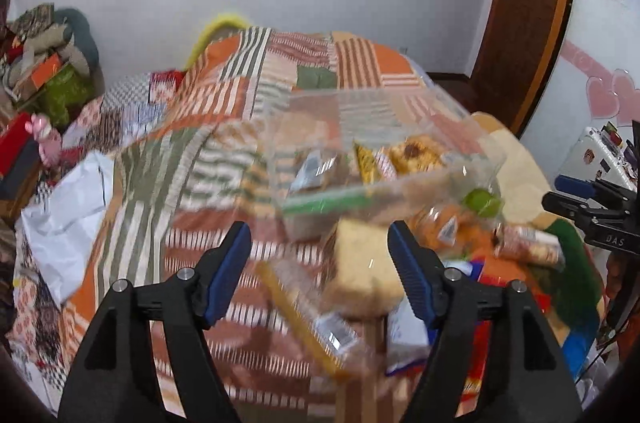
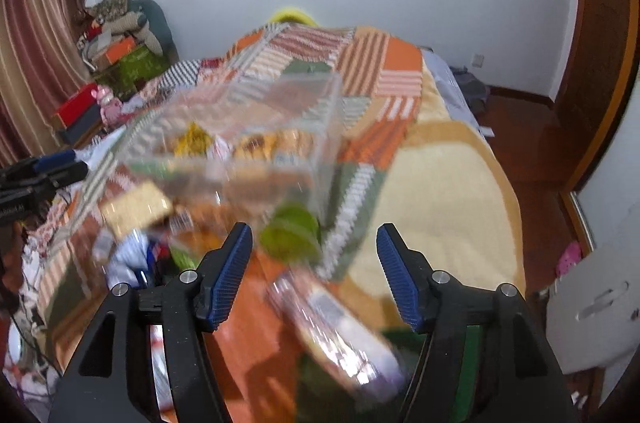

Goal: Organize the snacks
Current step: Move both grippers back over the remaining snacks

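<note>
A clear plastic bin (image 1: pixel 380 127) with several snack packets inside stands on the patchwork bedspread; it also shows in the right wrist view (image 2: pixel 280 111). Loose snacks lie in front of it: a pale yellow cake packet (image 1: pixel 362 263) (image 2: pixel 134 209), a green round pack (image 1: pixel 482 201) (image 2: pixel 292 235) and a clear-wrapped biscuit pack (image 2: pixel 340 335). My left gripper (image 1: pixel 320 247) is open and empty, above the cake packet and a long wrapped pack (image 1: pixel 308 319). My right gripper (image 2: pixel 314 247) is open and empty, above the green pack and biscuit pack. Both views are blurred.
The bed (image 2: pixel 440 183) fills the middle. A white plastic bag (image 1: pixel 68 215) lies at its left edge. Boxes and clutter (image 2: pixel 120 59) pile by the curtain at left. A wooden door (image 1: pixel 528 7) and a white appliance (image 2: pixel 592 303) are at right.
</note>
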A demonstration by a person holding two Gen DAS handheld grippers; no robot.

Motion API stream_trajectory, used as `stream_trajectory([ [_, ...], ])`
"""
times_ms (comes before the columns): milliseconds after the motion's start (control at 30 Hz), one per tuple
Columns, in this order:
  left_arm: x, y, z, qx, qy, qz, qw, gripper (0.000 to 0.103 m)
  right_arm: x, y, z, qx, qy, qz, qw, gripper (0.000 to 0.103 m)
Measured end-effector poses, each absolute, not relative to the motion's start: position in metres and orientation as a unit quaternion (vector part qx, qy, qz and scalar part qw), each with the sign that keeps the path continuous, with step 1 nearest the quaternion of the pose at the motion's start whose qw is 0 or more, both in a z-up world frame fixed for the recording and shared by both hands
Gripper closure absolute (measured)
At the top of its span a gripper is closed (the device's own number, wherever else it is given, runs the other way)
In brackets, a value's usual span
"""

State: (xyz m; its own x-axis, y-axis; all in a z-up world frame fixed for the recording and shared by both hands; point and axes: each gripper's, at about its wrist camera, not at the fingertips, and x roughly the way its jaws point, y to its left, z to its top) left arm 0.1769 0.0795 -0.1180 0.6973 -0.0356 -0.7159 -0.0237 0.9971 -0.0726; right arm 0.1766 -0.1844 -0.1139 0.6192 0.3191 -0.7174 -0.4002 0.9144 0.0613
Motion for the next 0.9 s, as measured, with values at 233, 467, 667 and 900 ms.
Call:
stream_trajectory([
  [233,0.164,0.090,-0.154,-0.074,0.436,-0.007,0.897,0.032,0.177,-0.195,-0.147,-0.052,0.433,0.195,0.878,0.042],
  [467,0.160,0.083,-0.187,-0.062,0.469,-0.008,0.881,0.032,0.182,-0.191,-0.166,-0.036,0.459,0.198,0.865,0.040],
  [667,0.154,0.100,-0.196,-0.087,0.476,0.004,0.875,0.032,0.165,-0.187,-0.163,-0.033,0.464,0.221,0.857,0.045],
  [900,0.150,0.117,-0.193,-0.085,0.473,0.032,0.877,0.032,0.148,-0.178,-0.165,-0.036,0.466,0.251,0.848,0.056],
])
